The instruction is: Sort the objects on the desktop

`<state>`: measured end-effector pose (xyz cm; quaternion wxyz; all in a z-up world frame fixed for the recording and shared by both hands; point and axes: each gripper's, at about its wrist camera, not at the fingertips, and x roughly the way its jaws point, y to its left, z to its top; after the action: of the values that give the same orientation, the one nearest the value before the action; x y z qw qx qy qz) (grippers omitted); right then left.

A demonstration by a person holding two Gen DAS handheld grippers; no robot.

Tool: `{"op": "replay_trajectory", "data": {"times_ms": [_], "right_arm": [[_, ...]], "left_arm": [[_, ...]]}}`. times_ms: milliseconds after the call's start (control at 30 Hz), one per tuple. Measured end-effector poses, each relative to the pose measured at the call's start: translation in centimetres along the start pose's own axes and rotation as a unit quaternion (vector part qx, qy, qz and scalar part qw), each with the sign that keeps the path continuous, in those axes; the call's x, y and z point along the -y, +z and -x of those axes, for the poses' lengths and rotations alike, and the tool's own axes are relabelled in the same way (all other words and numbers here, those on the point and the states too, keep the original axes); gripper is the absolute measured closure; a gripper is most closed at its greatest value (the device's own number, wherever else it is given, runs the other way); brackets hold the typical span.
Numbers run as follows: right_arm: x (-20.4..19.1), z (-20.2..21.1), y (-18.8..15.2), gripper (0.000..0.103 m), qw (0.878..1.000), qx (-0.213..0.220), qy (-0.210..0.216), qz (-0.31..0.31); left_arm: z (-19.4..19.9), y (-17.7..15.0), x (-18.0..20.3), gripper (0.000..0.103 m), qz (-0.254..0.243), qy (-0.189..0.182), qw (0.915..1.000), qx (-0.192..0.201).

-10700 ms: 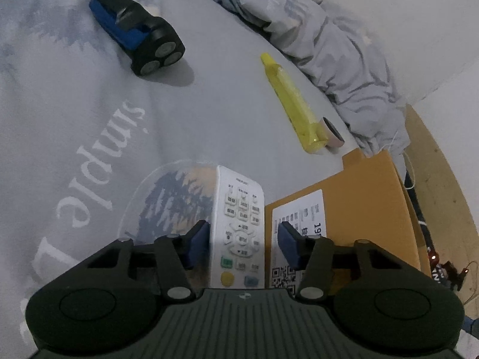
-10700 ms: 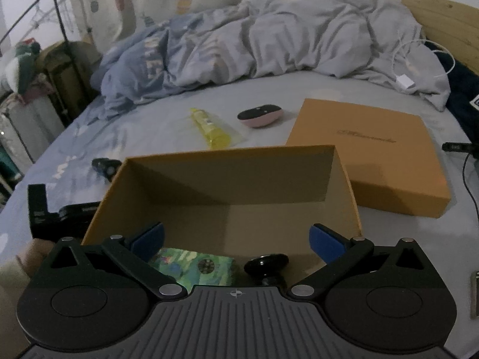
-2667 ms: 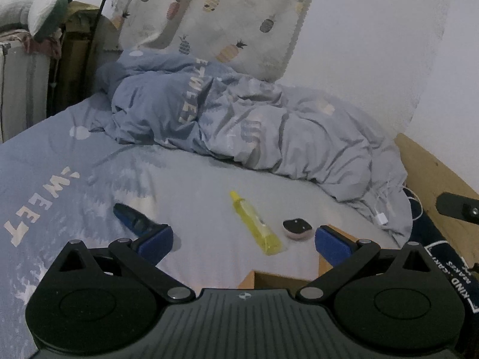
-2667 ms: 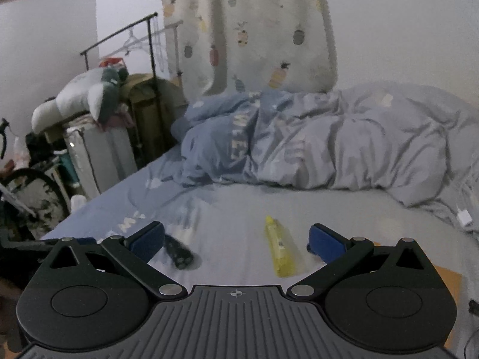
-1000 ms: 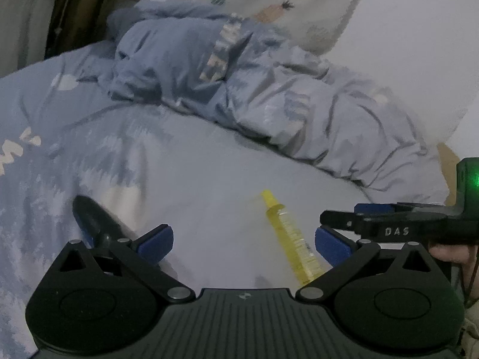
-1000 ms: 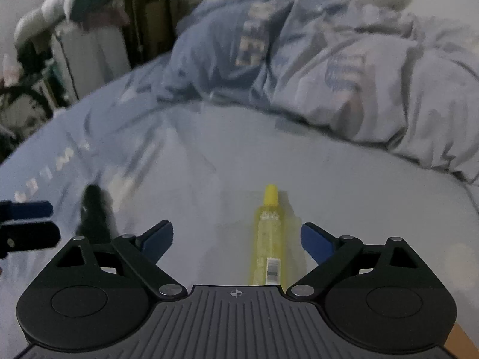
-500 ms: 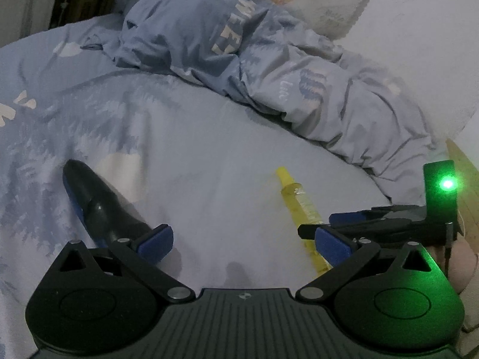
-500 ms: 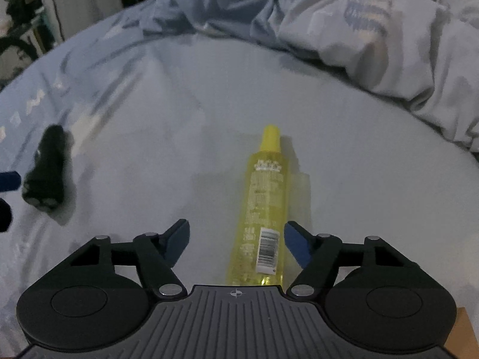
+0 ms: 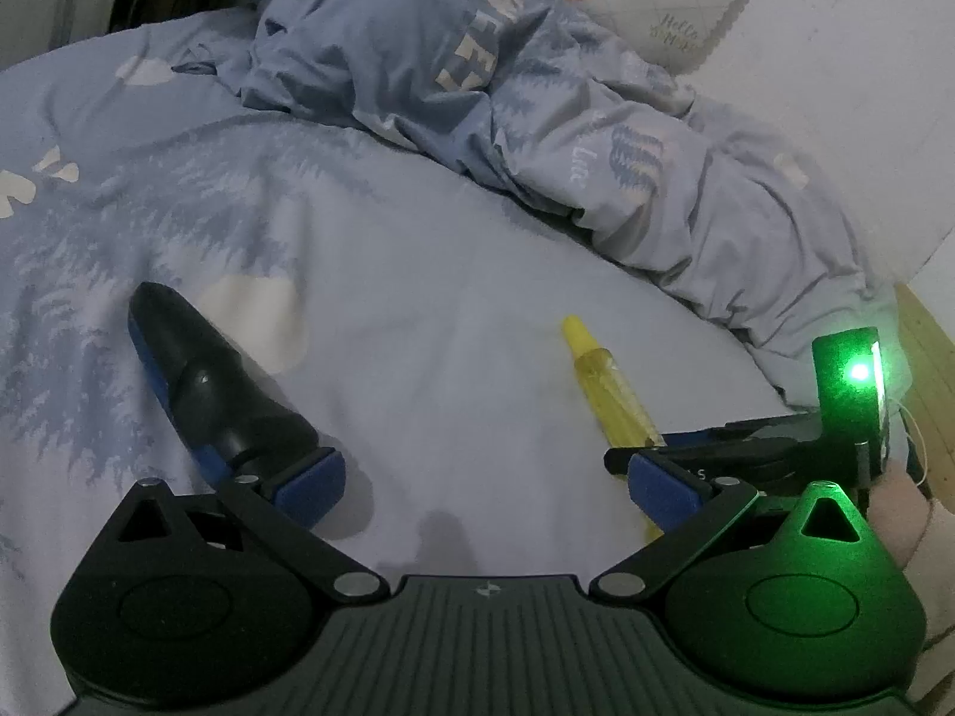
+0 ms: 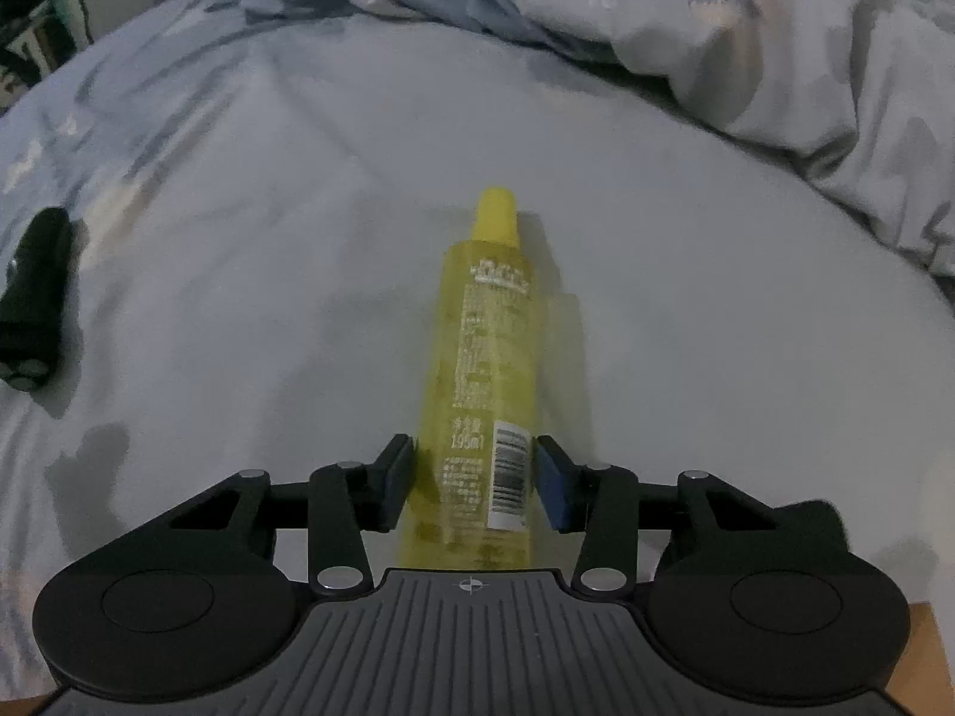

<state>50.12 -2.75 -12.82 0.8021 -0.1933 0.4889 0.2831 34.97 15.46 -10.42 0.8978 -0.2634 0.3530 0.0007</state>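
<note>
A yellow bottle [image 10: 486, 370] lies on the bed sheet, cap pointing away. My right gripper [image 10: 474, 480] has its blue pads against both sides of the bottle's lower body, shut on it. The bottle also shows in the left wrist view [image 9: 609, 385], with the right gripper [image 9: 746, 453] at its near end. A black and blue electric shaver [image 9: 203, 394] lies at left, its head just in front of my left finger. My left gripper [image 9: 486, 486] is open and empty above the sheet. The shaver shows at the far left of the right wrist view [image 10: 33, 304].
A crumpled blue-grey duvet [image 9: 537, 119] is heaped along the back of the bed. A wooden bed frame edge [image 9: 931, 394] is at far right. An orange box corner [image 10: 928, 674] shows at bottom right.
My right gripper has moved down onto the yellow bottle and closed its fingers around it. My left gripper has drawn nearer the shaver and stays open.
</note>
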Motion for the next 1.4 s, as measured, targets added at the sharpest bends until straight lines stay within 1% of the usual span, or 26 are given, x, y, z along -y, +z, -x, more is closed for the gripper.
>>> {"op": "replay_trajectory", "data": {"times_ms": [200,433,667,1000,1233,1400], "right_arm": [[-0.1,-0.1,-0.2,0.057,1.0,0.002,0.002,-0.003],[-0.5,0.5,-0.4,0.058,1.0,0.004,0.009,0.003],[-1.5,3.8,0.0,0.058,1.0,0.023,0.003,0.012],[-3.0,11.8,0.3,0.058,0.998,0.057,-0.019,0.023],[-3.5,19.4,-0.8,0.058,0.995,0.099,-0.022,0.023],[-3.4,24.7,-1.7,0.058,0.991,0.131,-0.032,0.019]], "left_arm": [[-0.1,-0.3,-0.3,0.0,0.004,0.001,1.0,-0.004],[1.1,-0.3,-0.4,0.0,0.014,0.001,0.9999,0.0],[3.2,0.1,0.4,0.0,0.016,-0.002,0.9998,0.013],[8.0,0.5,3.9,0.0,-0.005,-0.009,0.9994,0.033],[13.0,1.9,7.3,0.0,-0.029,-0.013,0.9967,0.075],[16.0,2.0,9.4,0.0,-0.037,-0.017,0.9947,0.094]]}}
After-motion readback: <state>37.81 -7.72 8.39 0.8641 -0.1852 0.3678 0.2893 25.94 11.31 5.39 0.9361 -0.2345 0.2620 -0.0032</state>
